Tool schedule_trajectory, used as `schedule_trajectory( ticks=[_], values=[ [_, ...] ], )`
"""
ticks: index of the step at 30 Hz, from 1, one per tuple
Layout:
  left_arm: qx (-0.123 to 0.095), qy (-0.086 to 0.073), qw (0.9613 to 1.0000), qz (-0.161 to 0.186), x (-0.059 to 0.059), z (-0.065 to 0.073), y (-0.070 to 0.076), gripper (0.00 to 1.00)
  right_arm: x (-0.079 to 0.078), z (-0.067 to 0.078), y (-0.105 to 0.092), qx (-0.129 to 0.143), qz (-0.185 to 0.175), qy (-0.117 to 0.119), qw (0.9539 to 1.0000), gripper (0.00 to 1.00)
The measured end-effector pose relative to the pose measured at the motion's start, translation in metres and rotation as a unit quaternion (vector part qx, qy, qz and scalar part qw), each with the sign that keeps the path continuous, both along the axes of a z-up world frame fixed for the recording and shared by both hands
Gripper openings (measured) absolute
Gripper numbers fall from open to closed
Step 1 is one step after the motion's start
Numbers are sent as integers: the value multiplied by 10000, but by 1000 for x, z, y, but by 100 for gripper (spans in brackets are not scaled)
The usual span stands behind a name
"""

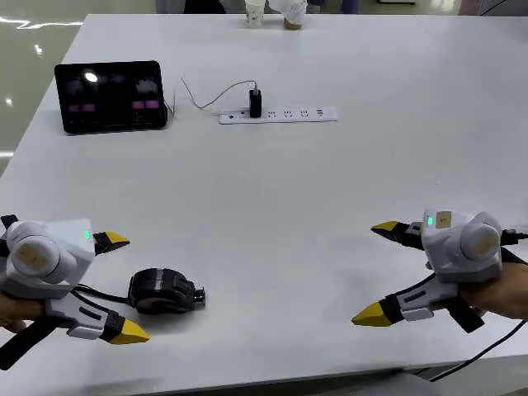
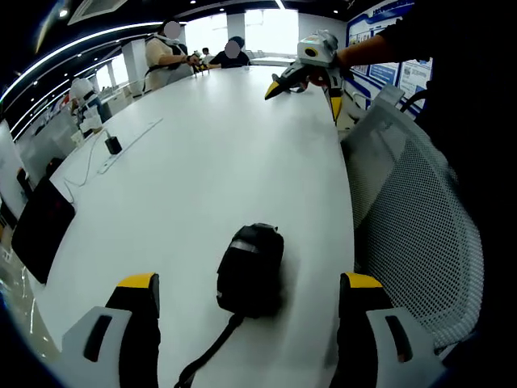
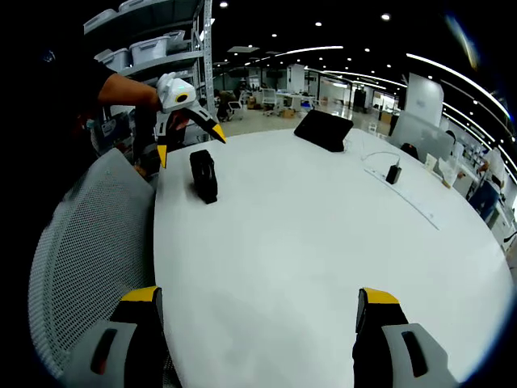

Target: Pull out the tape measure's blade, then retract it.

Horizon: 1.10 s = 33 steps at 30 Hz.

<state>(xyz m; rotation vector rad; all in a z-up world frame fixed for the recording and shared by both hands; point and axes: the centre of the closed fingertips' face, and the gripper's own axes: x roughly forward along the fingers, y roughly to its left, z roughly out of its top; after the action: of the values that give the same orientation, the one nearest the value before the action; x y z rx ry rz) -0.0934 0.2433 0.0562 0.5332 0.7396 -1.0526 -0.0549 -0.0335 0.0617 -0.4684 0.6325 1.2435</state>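
Note:
A black tape measure [image 1: 163, 290] lies on the white table [image 1: 272, 206] near its front left, blade not pulled out. My left gripper [image 1: 120, 285] is open, its yellow-tipped jaws standing either side of the tape measure's near end without touching it. In the left gripper view the tape measure [image 2: 250, 268] sits between the jaws of my left gripper [image 2: 250, 284], with a black strap trailing toward the camera. My right gripper [image 1: 377, 270] is open at the front right, nothing between its jaws. In the right gripper view the tape measure [image 3: 204, 175] lies far off, well beyond my right gripper [image 3: 260, 295].
A black tablet [image 1: 110, 96] stands at the back left. A white power strip [image 1: 280, 115] with a black plug and cable lies at the back middle. Cups [image 1: 256, 13] sit at the far edge. A mesh chair [image 2: 420, 234] stands by the table's near edge.

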Motion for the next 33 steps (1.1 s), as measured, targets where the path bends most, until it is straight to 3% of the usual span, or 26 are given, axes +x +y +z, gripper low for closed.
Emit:
schedule_trajectory(
  ticks=[7,12,16,21,29,33],
  values=[
    [247,-27,9988,-432,2,-4,-7,83,1,0,16,-18,210,-41,9998,99],
    [357,-5,9980,-527,5,-5,-10,82,1,-2,28,-22,331,-63,9994,99],
    [547,-17,9965,-625,6,-9,-10,75,-2,-5,38,-95,555,-182,9983,99],
    [552,21,9960,-707,7,-11,-16,72,-3,-4,54,-73,681,-209,9974,99],
    [784,13,9929,-899,9,-22,-17,60,-5,-5,78,135,735,-81,9972,99],
    [779,75,9924,-952,7,-22,-18,57,-6,-4,89,226,732,-45,9971,99]
  ],
)
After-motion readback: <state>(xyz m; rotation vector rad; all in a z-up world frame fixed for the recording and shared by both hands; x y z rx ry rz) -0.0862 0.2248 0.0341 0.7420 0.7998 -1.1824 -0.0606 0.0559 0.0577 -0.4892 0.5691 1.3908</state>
